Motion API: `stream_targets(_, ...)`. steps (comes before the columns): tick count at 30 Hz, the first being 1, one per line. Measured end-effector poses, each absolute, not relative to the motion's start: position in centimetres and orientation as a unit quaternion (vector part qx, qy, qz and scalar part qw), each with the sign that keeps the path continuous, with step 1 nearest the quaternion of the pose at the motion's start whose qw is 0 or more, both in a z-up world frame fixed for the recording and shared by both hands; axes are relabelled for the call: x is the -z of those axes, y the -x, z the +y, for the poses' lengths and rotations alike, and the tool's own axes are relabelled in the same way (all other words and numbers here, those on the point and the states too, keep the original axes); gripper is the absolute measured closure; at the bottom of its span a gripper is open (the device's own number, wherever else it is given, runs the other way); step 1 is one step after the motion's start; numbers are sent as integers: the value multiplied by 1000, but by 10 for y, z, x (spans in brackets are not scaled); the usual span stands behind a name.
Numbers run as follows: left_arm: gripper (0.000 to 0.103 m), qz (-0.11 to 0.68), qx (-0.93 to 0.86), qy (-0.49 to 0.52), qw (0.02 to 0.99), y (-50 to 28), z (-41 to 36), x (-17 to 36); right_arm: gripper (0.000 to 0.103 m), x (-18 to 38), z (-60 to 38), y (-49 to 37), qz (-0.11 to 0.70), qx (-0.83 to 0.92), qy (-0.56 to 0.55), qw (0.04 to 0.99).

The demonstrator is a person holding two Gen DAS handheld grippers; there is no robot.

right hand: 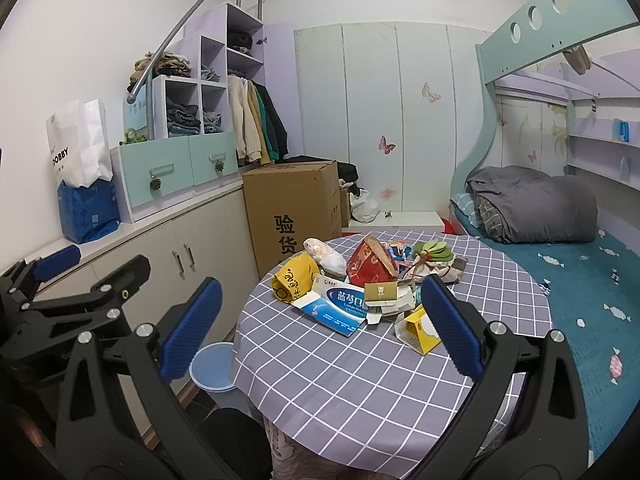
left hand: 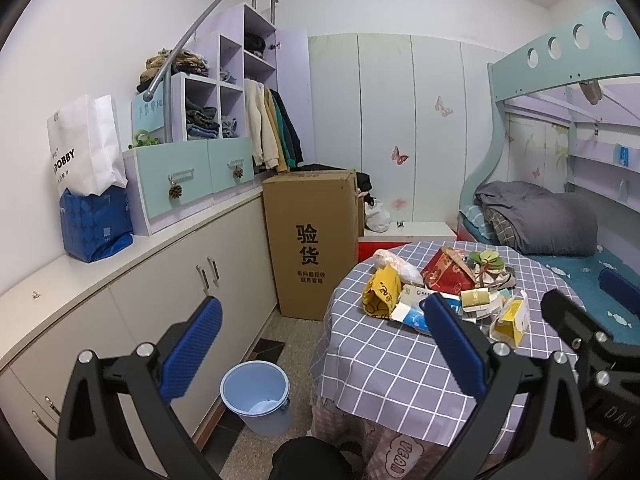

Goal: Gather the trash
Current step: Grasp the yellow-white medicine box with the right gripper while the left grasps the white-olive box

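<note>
Hovering wide-jawed, left gripper (left hand: 320,348) and right gripper (right hand: 320,330) face light, crushable trash (right hand: 360,288) heaped mid-table (right hand: 360,392) toward the far edge; pinch the stiff blue carton (right hand: 340,308) by its edge, likely.

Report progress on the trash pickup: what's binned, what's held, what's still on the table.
Done: little; the blue bin on the floor holds only something pale at its bottom. In hand: nothing; the left hand-held gripper and right hand-held gripper are both open and empty. Left: the whole pile on the checked table, including the yellow bag, red carton and blue-white box.
</note>
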State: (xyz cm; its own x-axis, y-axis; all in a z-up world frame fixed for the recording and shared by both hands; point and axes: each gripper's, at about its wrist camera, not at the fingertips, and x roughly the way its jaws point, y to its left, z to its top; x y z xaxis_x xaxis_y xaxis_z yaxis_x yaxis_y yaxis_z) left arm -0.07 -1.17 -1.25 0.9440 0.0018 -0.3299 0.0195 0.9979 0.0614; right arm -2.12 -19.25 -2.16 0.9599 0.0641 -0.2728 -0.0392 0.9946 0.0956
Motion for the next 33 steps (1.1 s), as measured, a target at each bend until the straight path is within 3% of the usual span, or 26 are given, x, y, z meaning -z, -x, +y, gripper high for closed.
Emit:
stream_targets(8,4,209,20,-33,977,-26,-19,30,6,35,-211,5,168,-35,-86,981)
stream_targets(17,4,342,42,-34,938,-98,-56,87,6,76,-260,-34,248,16,-118,961)
stream_targets(25,4,377,76,-87,919,-138,-121,115,6,109,-312,-58,292,75,-144,943)
stream_targets(33,4,407,44,-63,910,-176,-118,126,6,132,-325,-109,335,70,-149,928)
